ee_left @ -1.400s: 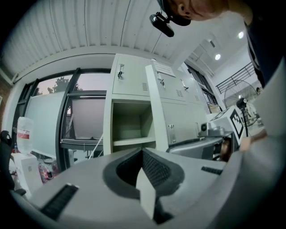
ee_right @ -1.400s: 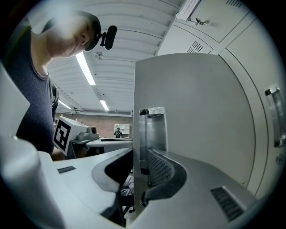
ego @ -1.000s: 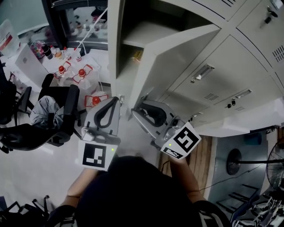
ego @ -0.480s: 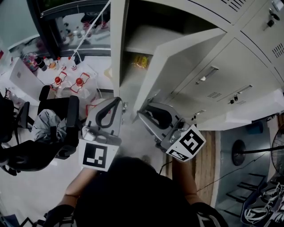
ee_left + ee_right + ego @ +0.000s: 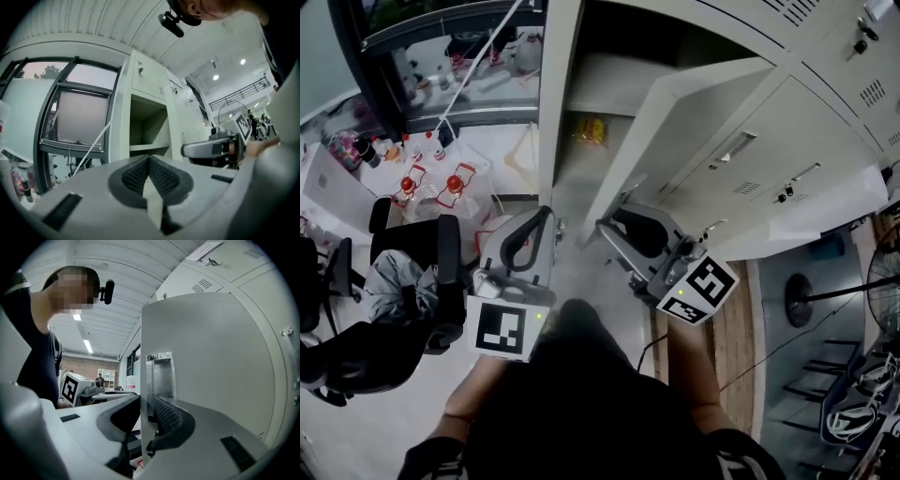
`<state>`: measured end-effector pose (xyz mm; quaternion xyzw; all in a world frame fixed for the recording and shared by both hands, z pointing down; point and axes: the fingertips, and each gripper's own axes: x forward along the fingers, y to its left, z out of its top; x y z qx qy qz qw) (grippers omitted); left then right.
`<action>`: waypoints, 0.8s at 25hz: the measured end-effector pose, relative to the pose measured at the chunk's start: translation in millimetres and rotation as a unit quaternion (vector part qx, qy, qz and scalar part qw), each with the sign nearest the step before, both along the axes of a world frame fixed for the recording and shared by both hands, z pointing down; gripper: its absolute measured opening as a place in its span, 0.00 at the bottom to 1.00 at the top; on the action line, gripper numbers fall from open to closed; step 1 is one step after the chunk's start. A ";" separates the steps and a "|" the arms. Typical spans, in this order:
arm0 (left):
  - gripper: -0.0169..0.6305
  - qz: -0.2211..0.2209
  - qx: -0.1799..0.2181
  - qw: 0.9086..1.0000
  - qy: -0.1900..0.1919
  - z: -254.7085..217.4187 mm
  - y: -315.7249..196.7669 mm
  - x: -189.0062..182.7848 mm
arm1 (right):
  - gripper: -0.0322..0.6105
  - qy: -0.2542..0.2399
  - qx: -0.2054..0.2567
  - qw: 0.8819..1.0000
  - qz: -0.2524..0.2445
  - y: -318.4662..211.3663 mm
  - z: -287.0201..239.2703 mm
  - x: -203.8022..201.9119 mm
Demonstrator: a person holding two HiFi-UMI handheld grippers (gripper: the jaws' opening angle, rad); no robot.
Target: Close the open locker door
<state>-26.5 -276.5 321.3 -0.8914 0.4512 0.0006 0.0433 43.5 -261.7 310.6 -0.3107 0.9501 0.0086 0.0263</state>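
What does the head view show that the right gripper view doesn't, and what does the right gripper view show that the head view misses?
Head view only: the yellow packet inside the open compartment, the black chair and the red-lidded containers.
Right gripper view only: the right tool closed on the edge of the locker door, with the metal latch plate just above its jaws.
Both: the open door, the right tool and the left tool.
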 end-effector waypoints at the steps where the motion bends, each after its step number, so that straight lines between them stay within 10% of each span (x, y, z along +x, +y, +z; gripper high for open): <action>1: 0.03 0.003 0.001 1.000 0.000 0.0 0.0 -0.3 | 0.21 0.000 -0.002 1.000 0.003 -2.4 0.0 -1.0; 20: 0.03 -0.006 0.013 1.000 0.012 -6.2 -9.6 -15.6 | 0.19 -0.003 -0.011 1.000 0.020 -34.9 -1.0 -13.2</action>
